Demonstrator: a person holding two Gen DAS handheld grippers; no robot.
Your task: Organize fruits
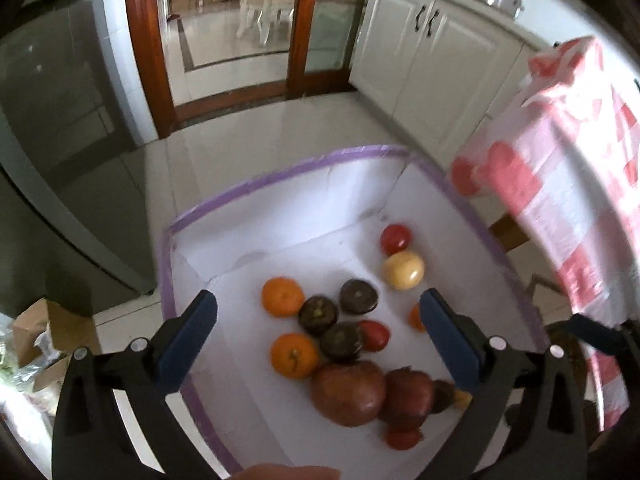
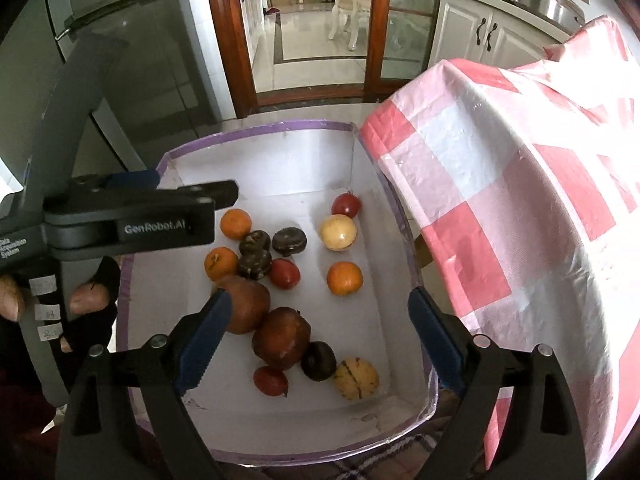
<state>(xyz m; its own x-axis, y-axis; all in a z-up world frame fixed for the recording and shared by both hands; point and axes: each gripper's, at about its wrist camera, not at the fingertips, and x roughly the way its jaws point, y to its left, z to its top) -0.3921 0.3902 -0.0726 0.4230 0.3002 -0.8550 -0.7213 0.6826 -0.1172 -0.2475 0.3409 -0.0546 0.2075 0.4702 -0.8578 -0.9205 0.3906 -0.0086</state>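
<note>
A white box with a purple rim (image 1: pixel 280 168) (image 2: pixel 256 130) holds several fruits. Among them are oranges (image 1: pixel 282 296) (image 2: pixel 345 278), dark round fruits (image 1: pixel 359 295) (image 2: pixel 289 241), red tomatoes (image 1: pixel 395 238) (image 2: pixel 346 205), a pale yellow fruit (image 1: pixel 403 269) (image 2: pixel 338 232), two brown pomegranates (image 1: pixel 348 394) (image 2: pixel 282 338) and a striped yellow fruit (image 2: pixel 356 378). My left gripper (image 1: pixel 318 304) hangs open above the fruits with nothing between its blue pads. My right gripper (image 2: pixel 320 298) is open too, over the pomegranates, and holds nothing. The left tool's black body (image 2: pixel 132 228) reaches over the box's left rim.
A pink-and-white checked plastic sheet (image 1: pixel 560 200) (image 2: pixel 520 200) hangs over the box's right side. A grey fridge (image 1: pixel 60 120) stands left, white cabinets (image 1: pixel 420 40) right, a wooden doorway (image 1: pixel 148 60) behind. Cardboard boxes (image 1: pixel 36 332) lie on the tiled floor. A gloved hand (image 2: pixel 88 300) grips the left tool.
</note>
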